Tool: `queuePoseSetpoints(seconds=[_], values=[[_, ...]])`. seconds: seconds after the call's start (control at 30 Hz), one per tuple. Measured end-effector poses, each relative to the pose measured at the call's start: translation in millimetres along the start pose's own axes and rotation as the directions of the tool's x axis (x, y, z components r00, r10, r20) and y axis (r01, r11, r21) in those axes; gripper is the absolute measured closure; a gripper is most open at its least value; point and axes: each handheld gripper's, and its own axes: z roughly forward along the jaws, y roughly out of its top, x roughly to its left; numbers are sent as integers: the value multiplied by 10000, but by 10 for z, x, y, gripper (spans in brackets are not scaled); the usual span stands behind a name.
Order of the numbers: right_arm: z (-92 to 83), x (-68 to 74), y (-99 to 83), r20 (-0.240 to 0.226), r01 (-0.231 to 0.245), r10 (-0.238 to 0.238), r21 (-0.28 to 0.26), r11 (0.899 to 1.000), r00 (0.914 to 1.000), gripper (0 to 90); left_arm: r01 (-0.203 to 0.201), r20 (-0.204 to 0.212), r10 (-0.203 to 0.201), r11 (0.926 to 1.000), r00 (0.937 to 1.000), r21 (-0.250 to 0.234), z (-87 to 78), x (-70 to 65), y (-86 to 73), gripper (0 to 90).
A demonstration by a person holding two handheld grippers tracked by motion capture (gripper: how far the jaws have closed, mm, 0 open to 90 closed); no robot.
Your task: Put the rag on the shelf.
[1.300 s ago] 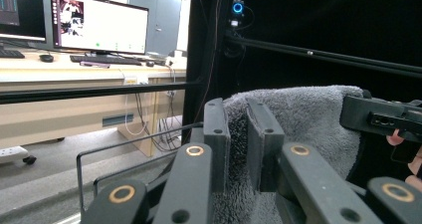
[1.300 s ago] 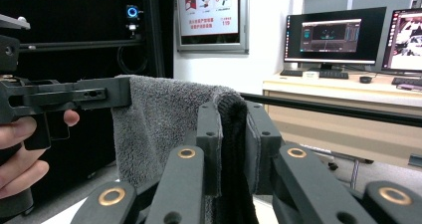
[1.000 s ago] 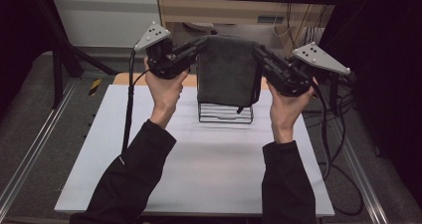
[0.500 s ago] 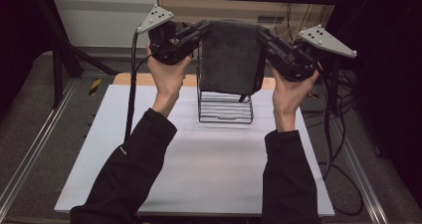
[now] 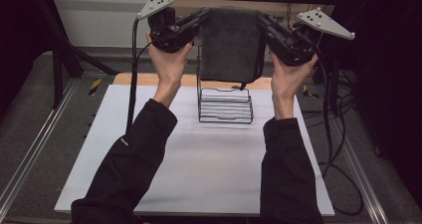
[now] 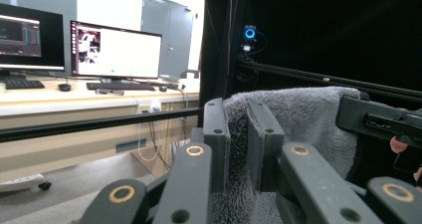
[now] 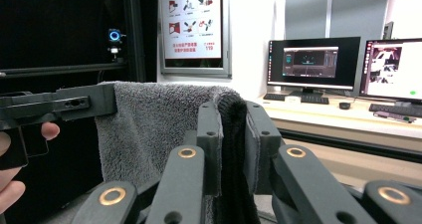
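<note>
- Currently, one grey towel (image 5: 233, 45) hangs folded in the air between two grippers, above and slightly behind one black wire rack (image 5: 225, 103).
- Left gripper (image 5: 201, 17): jaws clamped on the towel's upper left corner; the left gripper view shows the pile pinched between the two pads (image 6: 217, 134).
- Right gripper (image 5: 263, 21): jaws clamped on the upper right corner; the right gripper view shows a thick folded edge of towel (image 7: 231, 134) squeezed between its pads.
- Step in hand, as judged: carrying the towel, stretched flat by its top edge, toward the rack for hanging or draping.
- Towel position: its lower hem hangs just above the rack's top wire and may brush it; contact cannot be confirmed.
- Next move calls for: keeping both grips firm and the top edge level, bringing the towel over the rack's upper bar, then lowering both hands together so the cloth settles evenly.
- Risk: the light rack could tip or slide on the white table (image 5: 199, 174) if the hem drags it.
- Count: one towel, one rack, two grippers, one table.
</note>
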Motion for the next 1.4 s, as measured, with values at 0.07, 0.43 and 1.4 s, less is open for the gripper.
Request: queuePoseSetpoints(seconds=[0.07,0.43,1.4], values=[[23,-1,26,16,65,-65,-55,10000,10000,802,-9,-18,9,10000,10000,-51,12,12,35,803],[183,-49,154,174,158,-156,-139,9998,9997,802,-133,-263,132,9999,9996,-55,115,75,168,803],[582,-174,197,398,776,-774,-24,9970,9962,803,-599,-699,610,9980,9957,180,346,341,178,803]])
